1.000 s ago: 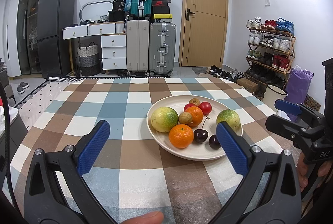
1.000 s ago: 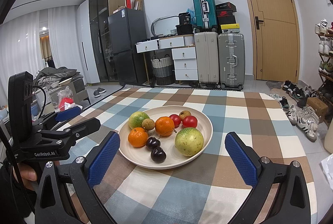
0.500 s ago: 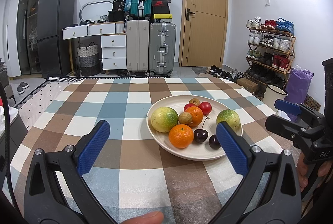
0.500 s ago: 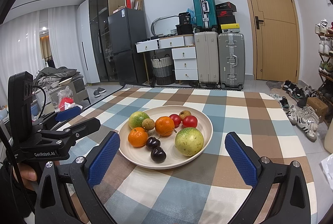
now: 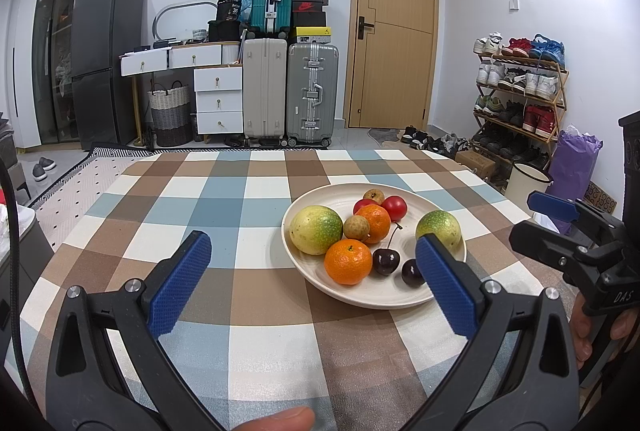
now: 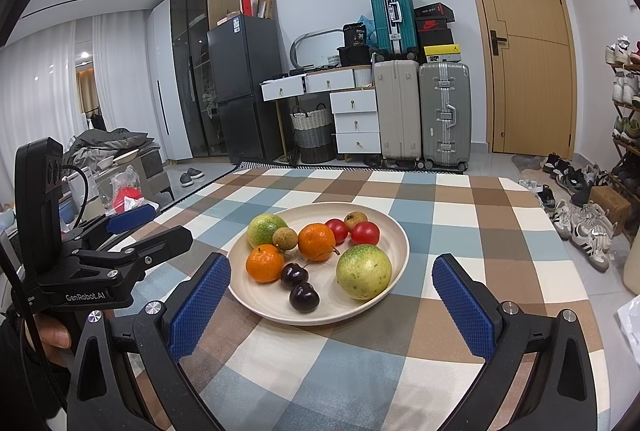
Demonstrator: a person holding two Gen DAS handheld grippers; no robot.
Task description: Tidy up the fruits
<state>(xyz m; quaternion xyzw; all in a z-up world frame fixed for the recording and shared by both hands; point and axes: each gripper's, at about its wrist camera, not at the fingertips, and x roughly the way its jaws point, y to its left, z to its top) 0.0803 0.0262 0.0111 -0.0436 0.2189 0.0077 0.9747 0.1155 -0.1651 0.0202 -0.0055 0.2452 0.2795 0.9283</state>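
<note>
A cream plate [image 5: 384,297] [image 6: 384,223] on the checked tablecloth holds two green-yellow fruits [image 5: 315,229] [image 6: 363,271], two oranges [image 5: 347,261] [image 6: 264,263], two dark cherries [image 5: 386,261] [image 6: 304,296], red tomatoes [image 5: 394,207] [image 6: 365,233] and small brown fruits [image 5: 356,227]. My left gripper [image 5: 312,283] is open and empty, just short of the plate's near left rim. My right gripper [image 6: 330,305] is open and empty, its fingers either side of the plate's near rim. Each gripper shows in the other's view [image 5: 560,231] [image 6: 132,231].
The checked table [image 5: 224,207] ends at the far edge before suitcases [image 5: 288,91], white drawers and a fridge. A shoe rack [image 5: 520,91], purple bag and white bucket stand right of the table. A sofa with clutter [image 6: 112,159] lies left.
</note>
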